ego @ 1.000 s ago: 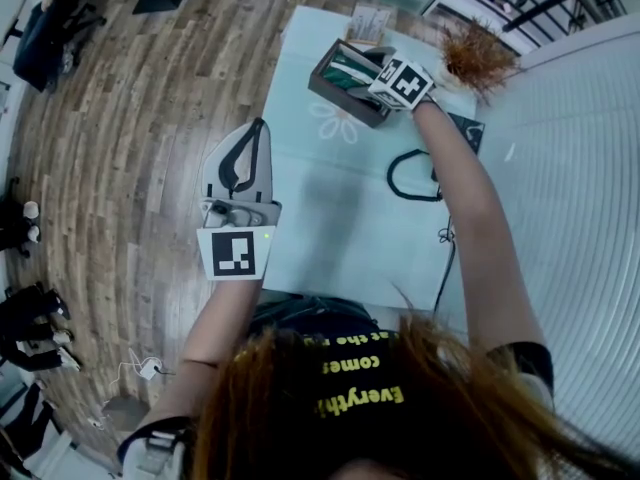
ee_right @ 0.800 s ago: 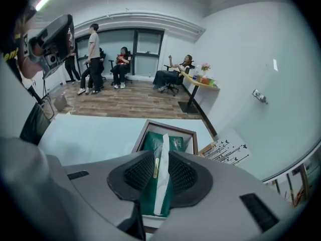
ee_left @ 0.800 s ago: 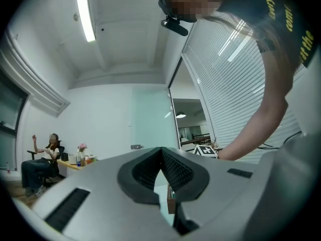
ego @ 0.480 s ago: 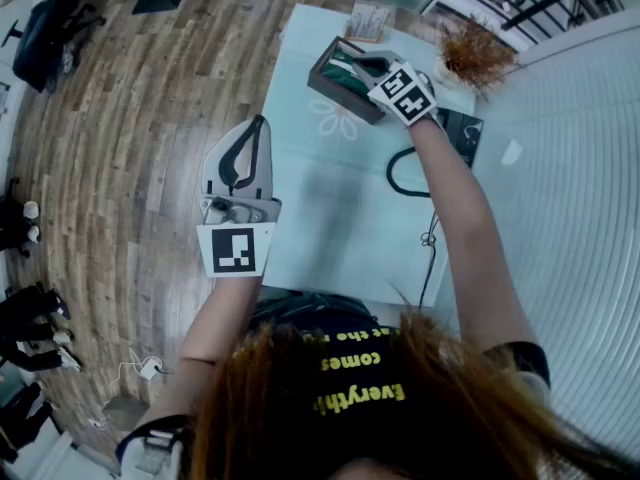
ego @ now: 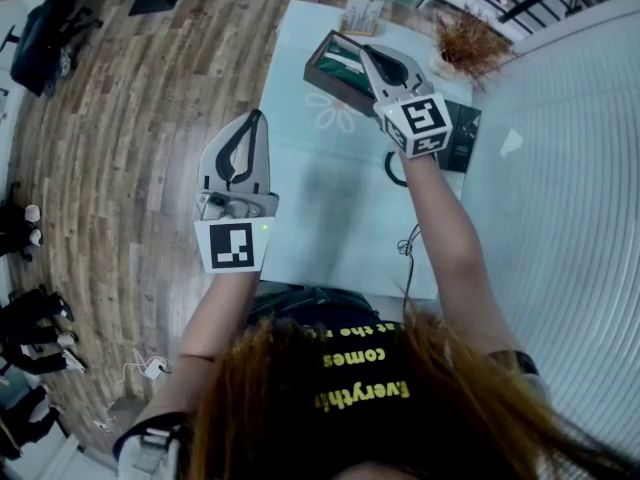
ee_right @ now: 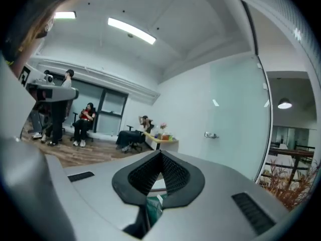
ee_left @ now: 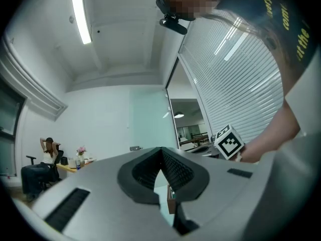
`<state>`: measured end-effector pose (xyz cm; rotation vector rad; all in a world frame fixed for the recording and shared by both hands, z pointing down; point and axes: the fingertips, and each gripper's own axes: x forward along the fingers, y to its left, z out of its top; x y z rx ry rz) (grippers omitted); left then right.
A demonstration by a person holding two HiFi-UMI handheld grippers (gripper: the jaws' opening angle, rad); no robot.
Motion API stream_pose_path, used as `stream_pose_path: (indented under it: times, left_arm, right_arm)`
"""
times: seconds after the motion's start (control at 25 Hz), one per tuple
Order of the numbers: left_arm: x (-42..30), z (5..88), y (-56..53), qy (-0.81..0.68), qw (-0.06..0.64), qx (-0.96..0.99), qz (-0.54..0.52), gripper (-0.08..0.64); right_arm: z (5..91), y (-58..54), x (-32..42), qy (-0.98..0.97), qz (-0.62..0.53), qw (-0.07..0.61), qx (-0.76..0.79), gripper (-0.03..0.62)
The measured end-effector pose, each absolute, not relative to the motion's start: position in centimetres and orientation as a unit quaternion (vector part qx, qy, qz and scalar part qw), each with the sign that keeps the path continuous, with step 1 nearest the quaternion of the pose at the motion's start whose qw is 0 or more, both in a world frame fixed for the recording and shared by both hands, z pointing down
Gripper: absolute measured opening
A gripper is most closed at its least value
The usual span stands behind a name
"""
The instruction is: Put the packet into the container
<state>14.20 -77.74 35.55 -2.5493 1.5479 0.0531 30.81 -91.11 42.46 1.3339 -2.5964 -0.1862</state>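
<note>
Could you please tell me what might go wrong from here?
The right gripper, jaws shut and empty, hangs over the dark brown rectangular container; a dip could knock it or the green packets inside. The black cable loop on the pale table lies by that forearm and might snag.

My right gripper [ego: 372, 56] is no longer down inside the container [ego: 322, 76]; it now stands raised and drawn back toward me, jaw tips above the container's near rim. Its jaws, spread wide a second ago, now meet with nothing clamped between them
</note>
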Motion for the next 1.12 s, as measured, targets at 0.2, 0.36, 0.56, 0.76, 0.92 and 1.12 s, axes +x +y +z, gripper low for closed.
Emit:
stream_pose_path:
  times: [0.2, 0.36, 0.56, 0.76, 0.92, 1.12]
  left_arm:
    - [14.4, 35.3, -77.5, 0.511, 0.085, -0.855, 0.018, 0.002]
    - [14.9, 35.0, -77.2, 0.505, 0.089, -0.858, 0.020, 0.002]
    - [15.7, 35.1, -76.3, 0.494, 0.087, -0.865, 0.021, 0.002]
    - [16.5, 34.9, -74.9, 0.482, 0.087, -0.871, 0.024, 0.002]
    - [16.9, 34.8, -74.0, 0.476, 0.087, -0.875, 0.024, 0.002]
    - [17.2, 34.9, -73.4, 0.472, 0.087, -0.877, 0.023, 0.002]
  right_arm:
    - [38.0, -85.5, 30.9, -0.876, -0.058, -0.003, 0.479, 0.023]
    - [36.9, -81.5, 30.4, -0.871, -0.057, -0.018, 0.488, 0.023]
    - [36.0, -77.4, 29.5, -0.868, -0.061, -0.025, 0.492, 0.023]
    - [35.3, -75.1, 29.0, -0.864, -0.059, -0.041, 0.498, 0.023]
    - [35.0, -73.8, 28.5, -0.864, -0.058, -0.046, 0.498, 0.023]
    - [34.8, -73.0, 28.4, -0.862, -0.056, -0.044, 0.501, 0.023]
